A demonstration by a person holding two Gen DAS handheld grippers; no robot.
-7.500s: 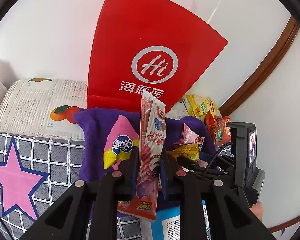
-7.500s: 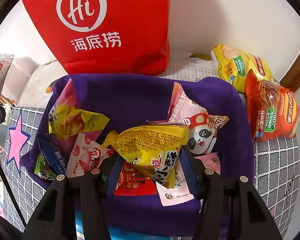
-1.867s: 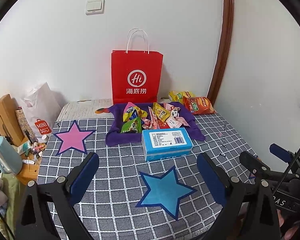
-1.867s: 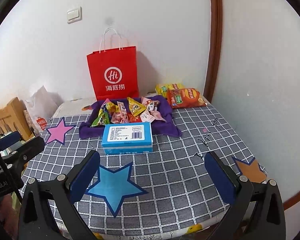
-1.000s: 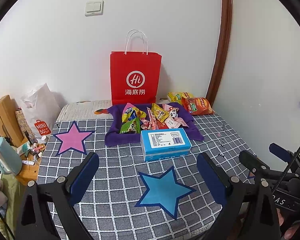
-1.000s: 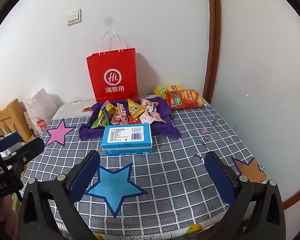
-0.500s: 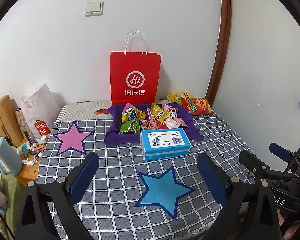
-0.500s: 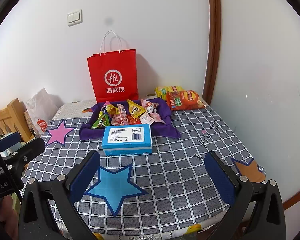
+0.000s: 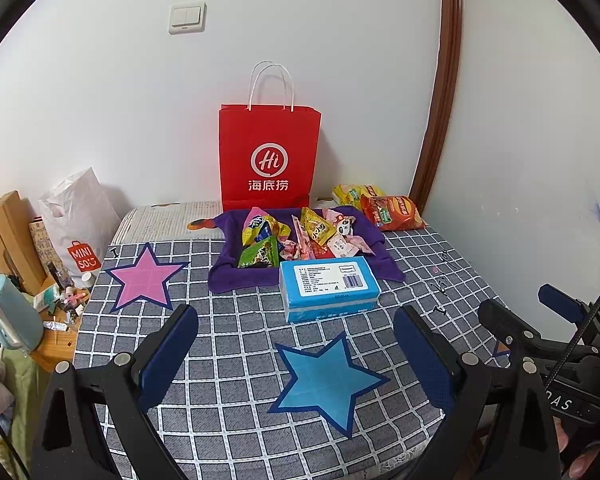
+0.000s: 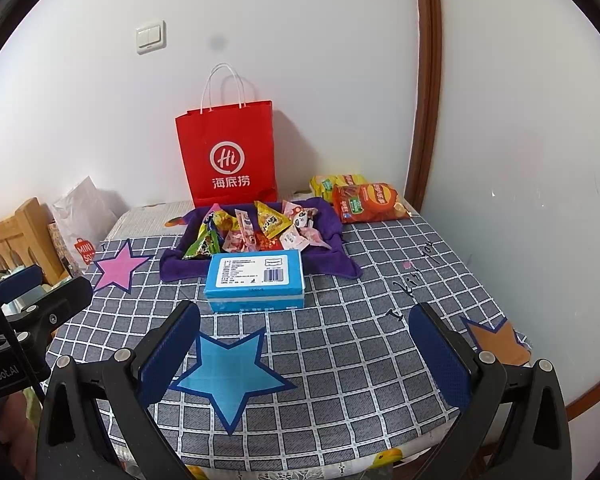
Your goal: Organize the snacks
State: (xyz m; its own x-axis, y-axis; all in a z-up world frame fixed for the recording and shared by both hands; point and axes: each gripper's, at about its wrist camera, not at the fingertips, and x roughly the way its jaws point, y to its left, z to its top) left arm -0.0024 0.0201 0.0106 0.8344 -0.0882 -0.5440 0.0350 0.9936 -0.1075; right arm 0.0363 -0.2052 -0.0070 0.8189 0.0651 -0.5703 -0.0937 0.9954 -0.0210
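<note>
Item one, the snacks (image 9: 296,236): I log a heap of small packets lying in a purple cloth tray (image 9: 228,276) toward the table's far edge, gathered there, I judge, as the sorted lot. Two larger crisp bags (image 10: 366,202) lie outside the tray at the far right corner, just beside it; whether they belong inside I cannot tell.

Item two, a blue box (image 9: 328,286): it stands touching the tray's near side, label up.

Item three, a red paper bag (image 9: 270,156): upright against the wall behind the tray.

Item four, the table (image 10: 360,340): checked cloth, with a pink star (image 9: 144,278) near the left edge and a blue star (image 9: 328,376) near the front.

Item five, my left hand-held gripper (image 9: 296,356) and right hand-held gripper (image 10: 306,354): both spread wide, holding nothing, hanging over the near edge, well apart from the snacks. I judge the sorting largely done.

View notes: only the right wrist view shows an orange star (image 10: 496,340) at the near right corner; only the left shows the cluttered side stand (image 9: 56,308) past the left edge.
</note>
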